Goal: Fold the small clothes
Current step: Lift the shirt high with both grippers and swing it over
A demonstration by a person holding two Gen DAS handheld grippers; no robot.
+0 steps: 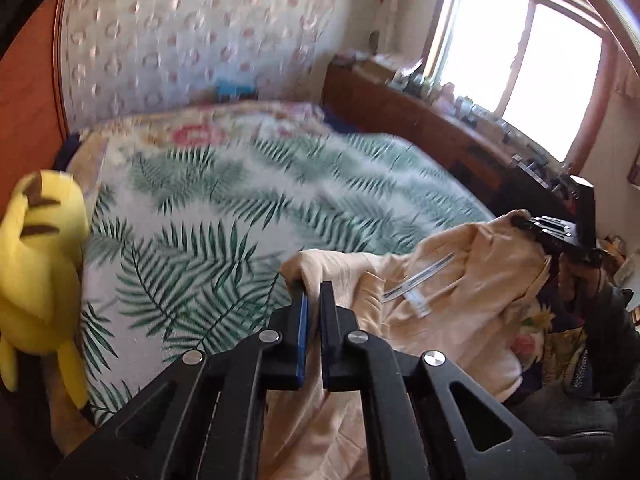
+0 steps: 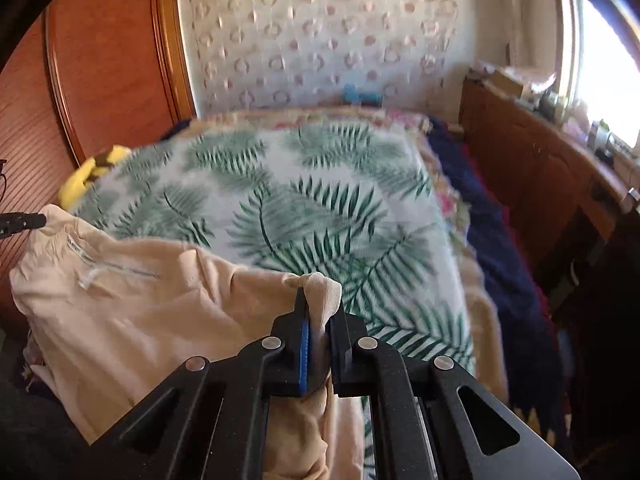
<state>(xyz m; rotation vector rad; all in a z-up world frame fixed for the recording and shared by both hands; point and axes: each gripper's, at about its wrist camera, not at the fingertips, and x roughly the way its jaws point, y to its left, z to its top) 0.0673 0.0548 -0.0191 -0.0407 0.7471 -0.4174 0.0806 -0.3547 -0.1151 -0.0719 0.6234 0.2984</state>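
Both grippers are clamped on one pale peach garment (image 1: 452,300), which is stretched between them above the near edge of a bed. In the left wrist view the left gripper (image 1: 314,292) has its jaws drawn together on a bunched corner of the cloth, which bulges out just past the fingertips; the rest of the garment falls away below and to the right, with white care labels (image 1: 416,284) showing on its inner face. At the far right of that same view the right gripper (image 1: 524,222) pinches the opposite upper corner, a hand (image 1: 576,276) in a dark sleeve behind it. In the right wrist view the right gripper (image 2: 318,300) is closed on a ribbed edge of the garment (image 2: 132,300), a knob of fabric standing up between the pads, and the cloth hangs slack down to the left, where the tip of the left gripper (image 2: 38,221) holds the other corner. The bed is covered by a white spread (image 2: 304,200) printed with green palm fronds, and a dark blue blanket (image 2: 492,232) lies along its right side. A yellow plush toy (image 1: 44,264) with brown stripes sits at the spread's left edge. A wooden sideboard (image 2: 532,176) stands under the bright window (image 1: 528,64), its top crowded with small items too blurred to tell apart. No container with visible contents can be made out.
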